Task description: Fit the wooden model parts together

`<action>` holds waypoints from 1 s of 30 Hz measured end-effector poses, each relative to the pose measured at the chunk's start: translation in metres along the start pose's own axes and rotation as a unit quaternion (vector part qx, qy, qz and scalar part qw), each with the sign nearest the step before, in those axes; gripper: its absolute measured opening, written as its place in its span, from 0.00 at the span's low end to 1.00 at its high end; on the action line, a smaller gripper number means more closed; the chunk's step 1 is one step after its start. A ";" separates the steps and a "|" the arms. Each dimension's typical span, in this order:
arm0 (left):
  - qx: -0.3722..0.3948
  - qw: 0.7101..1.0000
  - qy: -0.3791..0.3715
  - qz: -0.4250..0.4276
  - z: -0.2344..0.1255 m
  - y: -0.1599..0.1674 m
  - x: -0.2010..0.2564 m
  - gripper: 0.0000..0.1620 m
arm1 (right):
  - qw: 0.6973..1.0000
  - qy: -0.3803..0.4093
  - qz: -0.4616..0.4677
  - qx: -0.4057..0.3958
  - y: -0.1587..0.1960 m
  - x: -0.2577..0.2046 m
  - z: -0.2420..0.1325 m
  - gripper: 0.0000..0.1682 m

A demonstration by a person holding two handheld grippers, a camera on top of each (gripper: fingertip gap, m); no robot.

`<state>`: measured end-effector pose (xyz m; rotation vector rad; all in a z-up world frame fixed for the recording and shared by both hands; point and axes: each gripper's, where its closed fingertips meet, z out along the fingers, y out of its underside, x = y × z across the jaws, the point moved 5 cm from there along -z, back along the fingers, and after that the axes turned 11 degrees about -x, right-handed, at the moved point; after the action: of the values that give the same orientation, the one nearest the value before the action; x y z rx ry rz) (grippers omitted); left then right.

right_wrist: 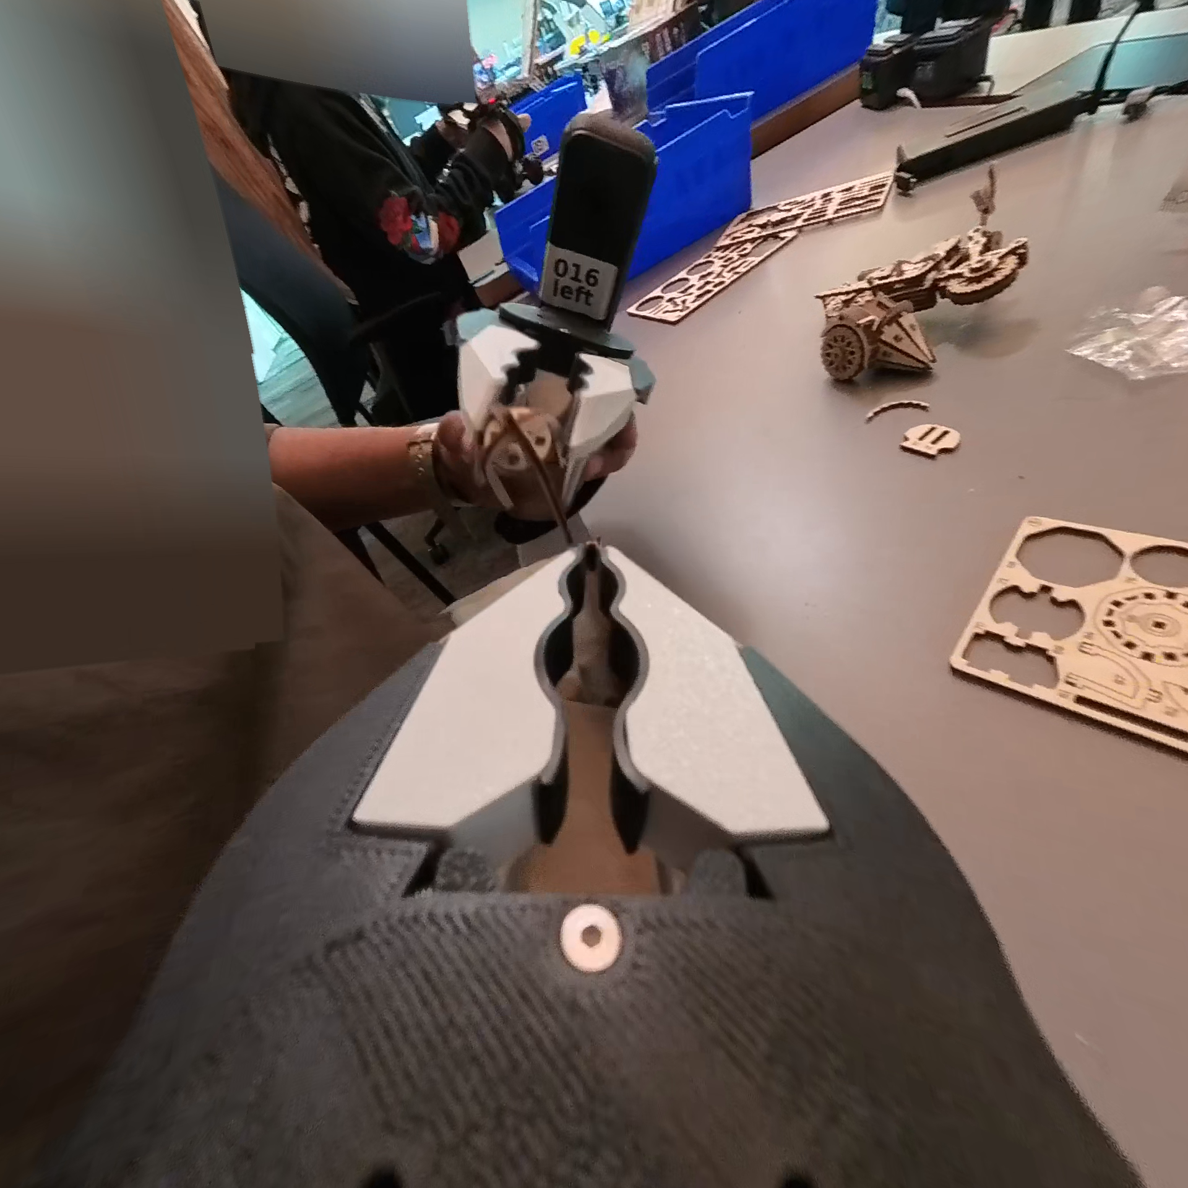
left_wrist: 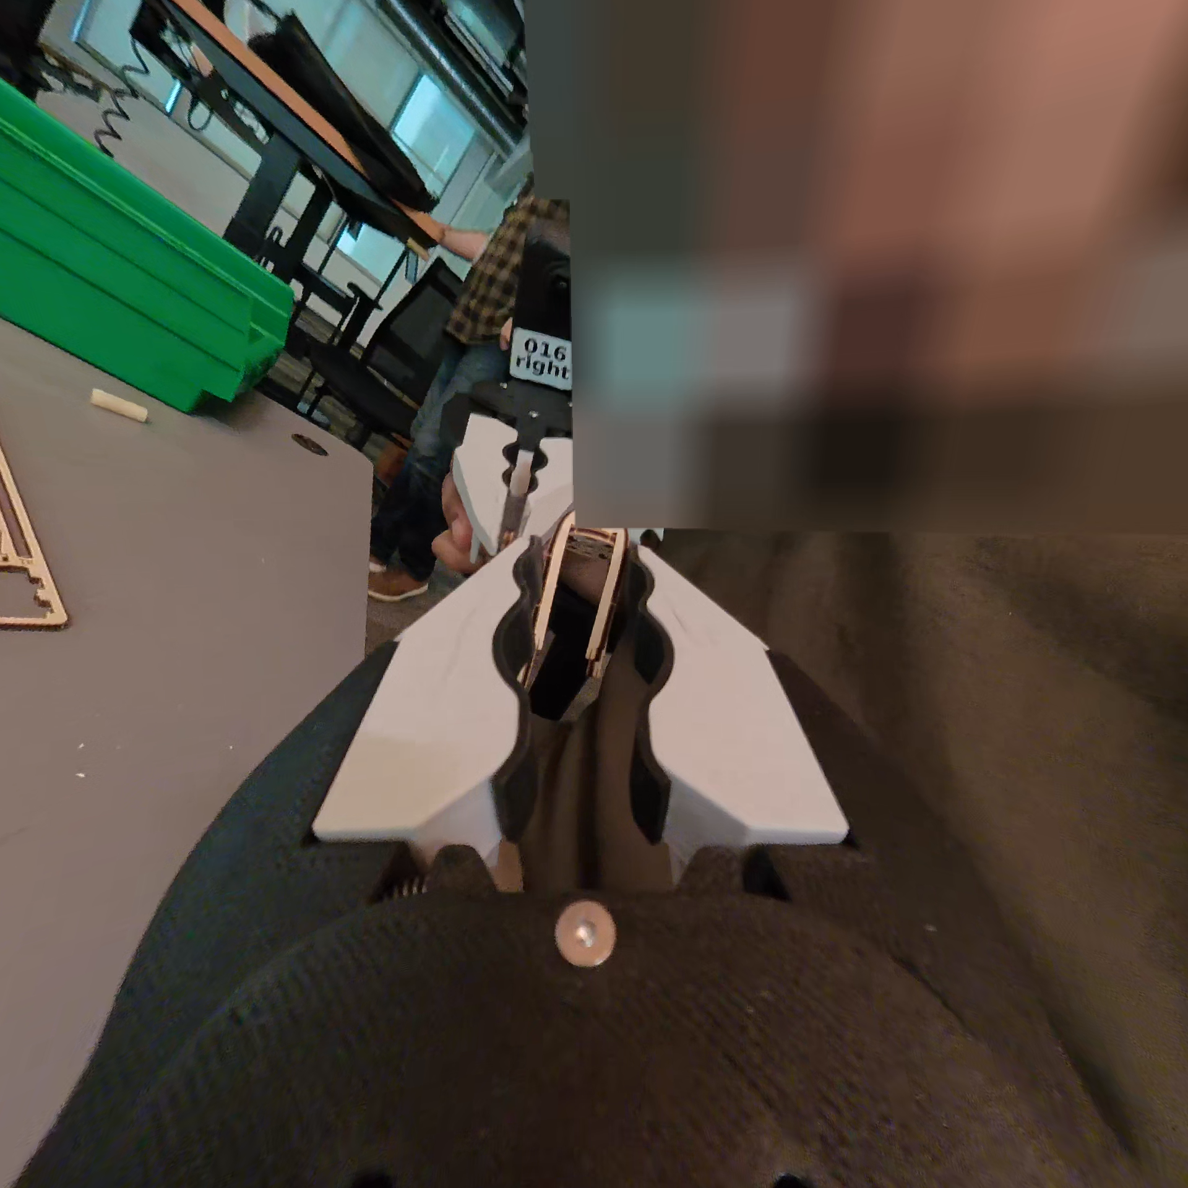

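Observation:
My left gripper is shut on a small wooden subassembly, two curved light plates with dark parts between them, held off the table's edge. In the right wrist view the same round-faced subassembly sits in the left gripper. My right gripper is shut on a thin dark wooden strip, whose far end reaches the subassembly's face. The right gripper also shows in the left wrist view, just beyond the left fingertips.
On the grey table stand a partly built wooden model, cut-out sheets, two loose pieces, a plastic bag and blue bins. A green bin, dowel and sheet frame lie left. People stand nearby. Tip to tip, the grippers are about 5 centimeters apart.

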<state>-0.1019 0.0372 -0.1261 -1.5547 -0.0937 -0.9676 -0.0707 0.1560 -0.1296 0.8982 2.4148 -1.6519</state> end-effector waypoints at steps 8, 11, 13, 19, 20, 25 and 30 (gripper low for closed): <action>0.114 0.987 0.067 -0.087 -0.024 -0.013 -0.007 0.15 | 0.999 0.000 0.032 0.011 0.001 0.009 -0.004 0.00; 0.095 0.976 0.138 -0.142 -0.023 -0.009 -0.006 0.16 | 0.999 -0.015 0.030 0.007 0.002 0.007 -0.004 0.00; 0.041 0.971 0.174 -0.161 -0.015 -0.002 -0.001 0.16 | 0.999 -0.043 0.025 0.009 0.001 0.000 -0.003 0.00; -0.084 0.974 0.157 -0.137 0.010 0.020 0.007 0.16 | 0.994 -0.109 -0.008 -0.007 0.002 -0.027 0.006 0.00; -0.079 0.973 0.164 -0.140 0.011 0.020 0.008 0.16 | 0.993 -0.114 -0.016 -0.015 0.003 -0.030 0.008 0.00; -0.090 0.971 0.170 -0.144 0.014 0.023 0.010 0.16 | 0.992 -0.117 -0.040 -0.023 0.004 -0.038 0.011 0.01; -0.097 0.968 0.170 -0.157 0.017 0.026 0.008 0.15 | 0.992 -0.119 -0.047 -0.015 0.003 -0.039 0.008 0.01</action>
<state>-0.0730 0.0417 -0.1401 -1.5558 -0.0019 -1.5203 -0.0395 0.1333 -0.1207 0.5539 2.3436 -1.6422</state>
